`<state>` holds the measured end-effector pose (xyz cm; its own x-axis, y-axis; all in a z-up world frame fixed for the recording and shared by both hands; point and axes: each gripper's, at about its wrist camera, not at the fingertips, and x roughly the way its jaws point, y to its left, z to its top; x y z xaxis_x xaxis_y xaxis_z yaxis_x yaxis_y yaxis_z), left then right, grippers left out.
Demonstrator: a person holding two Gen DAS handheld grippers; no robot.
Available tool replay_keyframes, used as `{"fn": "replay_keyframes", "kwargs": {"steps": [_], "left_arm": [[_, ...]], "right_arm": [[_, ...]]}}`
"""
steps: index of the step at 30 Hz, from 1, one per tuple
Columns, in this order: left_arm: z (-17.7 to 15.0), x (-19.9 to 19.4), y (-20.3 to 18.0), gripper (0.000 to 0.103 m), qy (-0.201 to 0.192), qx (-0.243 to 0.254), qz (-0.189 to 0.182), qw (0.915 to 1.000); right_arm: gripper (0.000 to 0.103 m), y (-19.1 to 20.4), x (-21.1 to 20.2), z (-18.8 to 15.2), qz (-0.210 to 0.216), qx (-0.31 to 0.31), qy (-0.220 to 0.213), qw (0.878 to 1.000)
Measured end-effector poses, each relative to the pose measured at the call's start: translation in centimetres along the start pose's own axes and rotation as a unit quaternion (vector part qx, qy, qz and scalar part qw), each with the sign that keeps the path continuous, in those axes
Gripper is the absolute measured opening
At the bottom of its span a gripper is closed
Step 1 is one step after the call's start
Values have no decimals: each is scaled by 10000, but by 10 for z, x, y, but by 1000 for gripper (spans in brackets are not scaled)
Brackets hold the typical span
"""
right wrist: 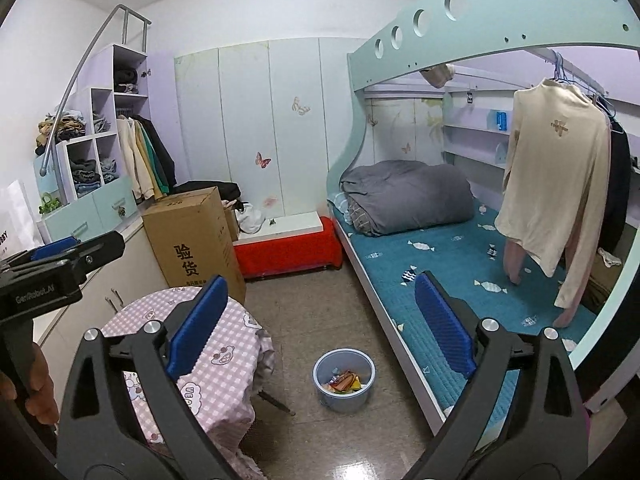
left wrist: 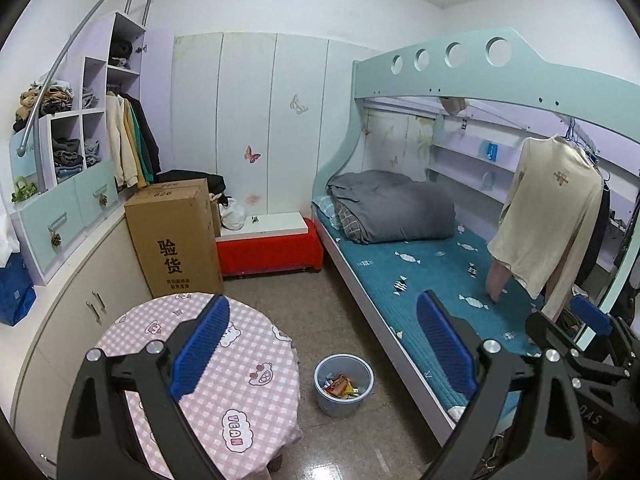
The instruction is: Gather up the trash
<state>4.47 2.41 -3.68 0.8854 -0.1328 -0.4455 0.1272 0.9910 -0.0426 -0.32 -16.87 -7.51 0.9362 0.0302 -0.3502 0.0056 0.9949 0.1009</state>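
Both tools, the left tool and the right tool, stand wide and empty above the floor, the bin of wrappers at six o'clock beside the table, so collecting looks finished and next comes a check for strays

Plastic bin; glossy floor tiles; checked cloth.
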Motion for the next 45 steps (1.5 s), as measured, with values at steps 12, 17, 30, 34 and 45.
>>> {"fn": "replay_keyframes", "kwargs": {"steps": [12,17,30,34,45], "left_arm": [[-3,-5,-8,93,-45,122,-103,9999],[-2,-3,-8,93,-79,181,-121,9997],[-1,1,-8,93,-101,202,-163,9996],[0,2,-9,93,-104,217,-171,9996],[4,10,-14,93,-94,265,-217,9994]], "right_arm": [[94,-2,-2,-6,-13,11,14,10000],[94,-2,0,-6,-30,29,30,10000],[94,-2,3,-4,-37,34,31,10000],[95,-2,3,-4,-34,36,35,10000],[95,-8,11,-2,-57,51,80,9999]]}}
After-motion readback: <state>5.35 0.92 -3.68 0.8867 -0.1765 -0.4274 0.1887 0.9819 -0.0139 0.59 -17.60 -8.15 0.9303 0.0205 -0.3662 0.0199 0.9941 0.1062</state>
